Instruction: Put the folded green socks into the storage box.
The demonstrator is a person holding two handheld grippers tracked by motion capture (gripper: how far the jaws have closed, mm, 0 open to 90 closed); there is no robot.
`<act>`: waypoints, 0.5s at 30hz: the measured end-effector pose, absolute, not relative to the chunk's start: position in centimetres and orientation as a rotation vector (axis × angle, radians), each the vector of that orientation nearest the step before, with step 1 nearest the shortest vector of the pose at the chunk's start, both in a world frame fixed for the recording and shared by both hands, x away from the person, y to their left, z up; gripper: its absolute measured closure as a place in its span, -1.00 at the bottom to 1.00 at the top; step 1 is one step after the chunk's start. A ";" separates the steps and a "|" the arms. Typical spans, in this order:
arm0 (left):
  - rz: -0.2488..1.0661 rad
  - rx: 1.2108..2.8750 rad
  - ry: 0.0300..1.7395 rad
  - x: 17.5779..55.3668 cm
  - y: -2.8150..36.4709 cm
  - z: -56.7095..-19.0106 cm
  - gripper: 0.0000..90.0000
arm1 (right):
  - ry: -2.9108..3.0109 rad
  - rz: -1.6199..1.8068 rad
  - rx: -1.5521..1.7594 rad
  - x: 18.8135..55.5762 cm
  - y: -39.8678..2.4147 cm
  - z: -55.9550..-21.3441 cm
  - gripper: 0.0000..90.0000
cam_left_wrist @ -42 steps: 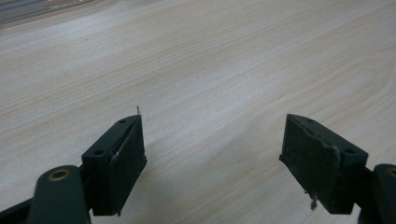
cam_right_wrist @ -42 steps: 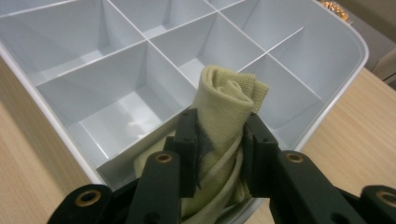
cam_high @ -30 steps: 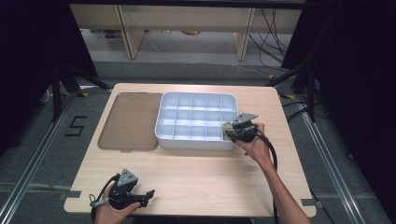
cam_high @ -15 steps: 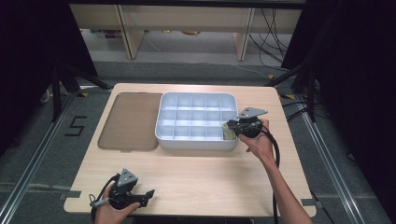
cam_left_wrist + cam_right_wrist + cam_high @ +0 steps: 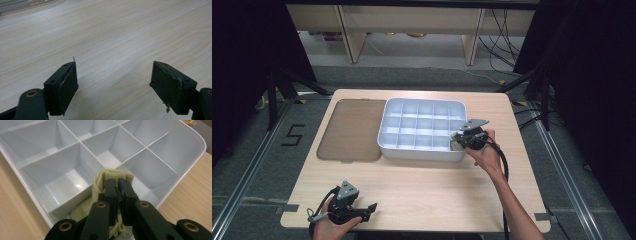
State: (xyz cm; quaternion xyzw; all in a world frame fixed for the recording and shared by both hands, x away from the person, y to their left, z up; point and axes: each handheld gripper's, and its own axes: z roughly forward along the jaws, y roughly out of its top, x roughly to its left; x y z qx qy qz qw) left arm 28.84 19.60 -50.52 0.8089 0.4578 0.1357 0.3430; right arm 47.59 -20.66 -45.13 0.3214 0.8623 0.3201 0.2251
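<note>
While the right gripper pinches it, a pale yellow cloth hangs bunched between the two black jaws, which are pressed together on its folds. In the right gripper view the cloth sits over a corner compartment of the white divided tray, with its lower end draped inside that compartment, against the tray's outer wall. In the high view the same cloth shows as a small pale patch at the tray's 4 o'clock corner, directly at the tip of the right gripper. The right hand holds that gripper just outside the tray's rim, and a black cable trails back along the forearm.

The tray stands near the centre of the wooden table, toward its 12 o'clock edge, and its other compartments look bare. A brown flat lid lies on the table touching, or just beside, the tray's 9 o'clock side.

Well apart from the tray, at the table's 7 o'clock corner, the left hand holds the left gripper low over the wood. In the left gripper view its jaws are spread wide, left gripper, with bare table surface between them and nothing gripped.
</note>
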 end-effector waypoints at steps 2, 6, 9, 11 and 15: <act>0.358 2.102 1.195 28.8 19.6 -50.5 -0.53 | 2.384 0.833 0.871 47.5 -20.3 -45.3 0.92; 0.344 2.095 1.189 28.8 19.6 -50.5 -0.53 | 2.397 0.795 0.856 47.6 -19.9 -45.6 0.92; 0.353 2.104 1.177 28.8 19.7 -50.5 -0.53 | 2.418 0.759 0.849 47.7 -19.7 -45.8 0.93; 0.351 2.108 1.179 28.8 19.7 -50.5 -0.53 | 2.445 0.738 0.862 47.7 -19.6 -46.1 0.93; 0.350 2.099 1.186 28.7 19.7 -50.5 -0.53 | 2.454 0.746 0.863 47.9 -19.7 -46.3 0.94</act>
